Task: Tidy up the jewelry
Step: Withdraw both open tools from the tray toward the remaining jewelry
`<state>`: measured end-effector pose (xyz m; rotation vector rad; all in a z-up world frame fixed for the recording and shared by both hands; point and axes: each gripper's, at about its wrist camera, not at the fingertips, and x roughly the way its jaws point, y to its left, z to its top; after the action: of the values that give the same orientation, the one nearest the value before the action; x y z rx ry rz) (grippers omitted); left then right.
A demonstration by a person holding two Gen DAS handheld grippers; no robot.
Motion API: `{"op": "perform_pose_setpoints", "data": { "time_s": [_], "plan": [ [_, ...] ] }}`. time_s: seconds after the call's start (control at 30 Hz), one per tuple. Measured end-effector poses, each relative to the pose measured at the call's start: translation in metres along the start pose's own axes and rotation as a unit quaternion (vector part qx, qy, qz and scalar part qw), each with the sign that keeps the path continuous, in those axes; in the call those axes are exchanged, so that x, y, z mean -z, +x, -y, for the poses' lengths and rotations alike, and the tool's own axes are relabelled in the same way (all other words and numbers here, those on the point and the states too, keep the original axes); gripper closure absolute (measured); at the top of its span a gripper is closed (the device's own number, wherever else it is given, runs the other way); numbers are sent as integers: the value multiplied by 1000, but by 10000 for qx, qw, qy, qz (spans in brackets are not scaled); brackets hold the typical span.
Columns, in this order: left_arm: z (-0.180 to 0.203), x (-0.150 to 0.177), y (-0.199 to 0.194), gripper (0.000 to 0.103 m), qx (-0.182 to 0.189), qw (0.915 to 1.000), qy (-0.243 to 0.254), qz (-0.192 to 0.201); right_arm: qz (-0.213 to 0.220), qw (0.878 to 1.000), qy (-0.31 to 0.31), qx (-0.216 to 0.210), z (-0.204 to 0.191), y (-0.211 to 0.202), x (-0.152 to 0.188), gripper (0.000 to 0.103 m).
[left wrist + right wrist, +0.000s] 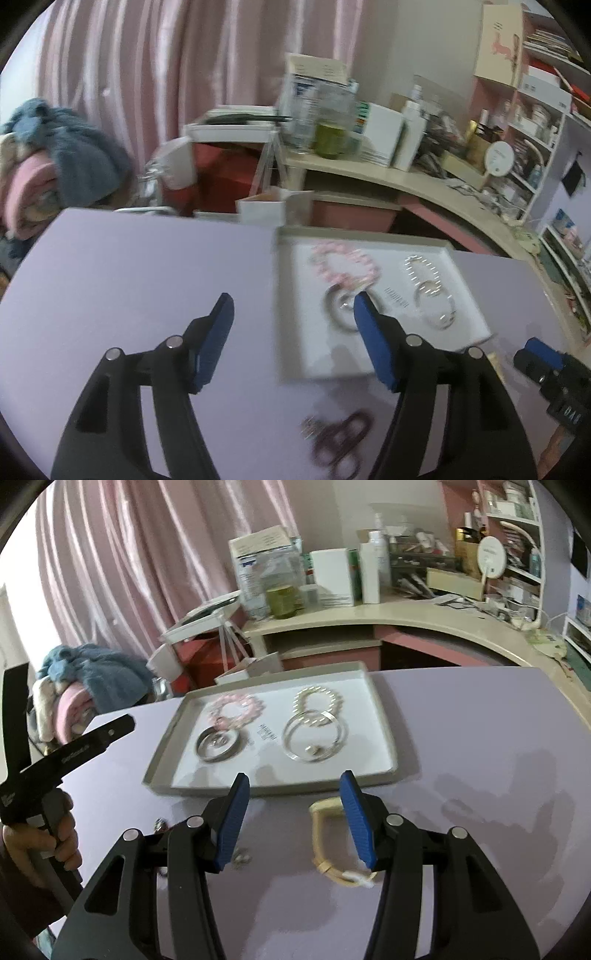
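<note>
With four bracelets already in the tray (384, 734), we hold the right hand-held gripper (293, 819) spread apart over the cream bangle (325, 834) on the tabletop (480, 775), to be grasped next.

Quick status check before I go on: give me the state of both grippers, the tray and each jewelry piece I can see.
left gripper: open, empty, above the table.
right gripper: open, empty, near the cream bracelet.
tray: flat on the table, holding four pieces.
pink bead bracelet: in tray, far left.
dark metal bangle: in tray, near left.
pearl bracelet: in tray, far right.
clear bangle: in tray, near right.
cream bracelet: on table, outside tray.
dark red piece: on table, outside tray, blurred.
</note>
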<state>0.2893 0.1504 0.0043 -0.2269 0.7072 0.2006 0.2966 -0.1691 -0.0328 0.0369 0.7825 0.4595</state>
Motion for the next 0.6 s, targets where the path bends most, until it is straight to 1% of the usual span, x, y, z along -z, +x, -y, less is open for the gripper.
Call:
{"op": "perform_pose_setpoints", "data": {
  "time_s": [0.17, 0.27, 0.43, 0.6],
  "plan": [
    [-28, 31, -29, 34, -306, 9991, -292, -42, -170, 9993, -277, -194, -18, 0, 21, 55],
    [-39, 49, -40, 33, -393, 9979, -510, -99, -330, 9984, -358, -279, -25, 5, 33, 57],
    [-48, 71, -45, 31, -441, 9962, -712, -238, -532, 9968, -499, -342, -35, 11, 48, 59],
    [-43, 82, -45, 31, -387, 9961, -709, -357, -674, 9957, -535, -346, -35, 16, 56, 59]
  ]
}}
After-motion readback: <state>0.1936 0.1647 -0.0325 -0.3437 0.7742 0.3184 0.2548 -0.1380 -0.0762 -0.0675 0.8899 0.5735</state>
